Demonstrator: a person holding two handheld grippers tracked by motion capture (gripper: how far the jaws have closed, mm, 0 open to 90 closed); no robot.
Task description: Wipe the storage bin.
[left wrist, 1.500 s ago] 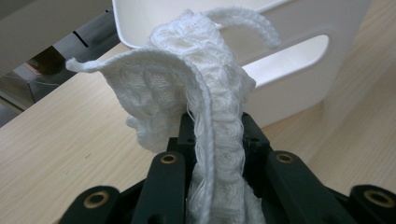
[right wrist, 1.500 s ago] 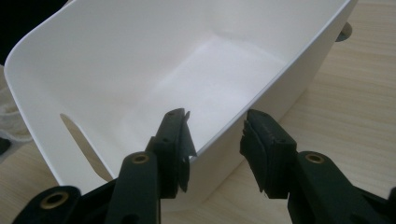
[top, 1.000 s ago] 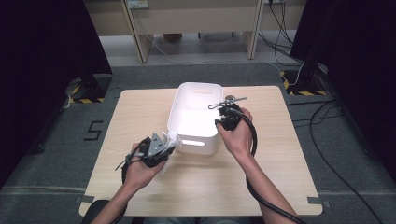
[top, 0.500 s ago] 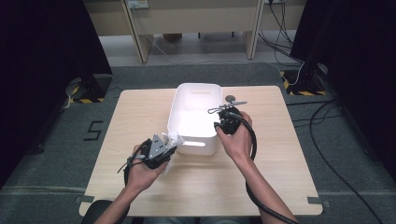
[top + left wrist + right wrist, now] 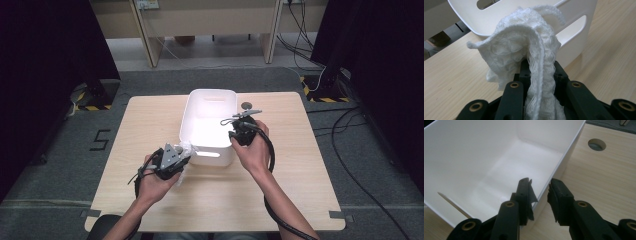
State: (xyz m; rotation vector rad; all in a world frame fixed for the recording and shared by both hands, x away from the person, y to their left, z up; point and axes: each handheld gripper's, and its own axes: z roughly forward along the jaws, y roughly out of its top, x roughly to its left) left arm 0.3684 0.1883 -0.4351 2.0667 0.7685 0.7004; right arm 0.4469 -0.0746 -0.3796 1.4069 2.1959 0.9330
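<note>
1. The left gripper (image 5: 172, 159) is near the person, at the near left corner of the white bin (image 5: 223, 100). Its fingers (image 5: 514, 96) are clamped on a white knitted cloth (image 5: 524, 50).
2. The cloth is soft and floppy. It looks light. It bends and hangs, so it will sag if held by one end. A good place to hold it is the thick bunched part, where it is held now. It will not break.
3. The lower part of the cloth is tucked between the fingers, so I cannot see how much is pinched.
4. The right gripper (image 5: 540, 192) is a bit farther, at the right wall of the bin. Its fingers are apart, one on each side of the wall. They do not seem to squeeze it, but that is hard to tell.
5. The bin is stiff, smooth plastic and might slip. Its rim or the handle hole (image 5: 207, 153) is good to hold.
6. The bin stands on the desk (image 5: 150, 125). I can see nothing inside it, though bright light washes out its floor.
</note>
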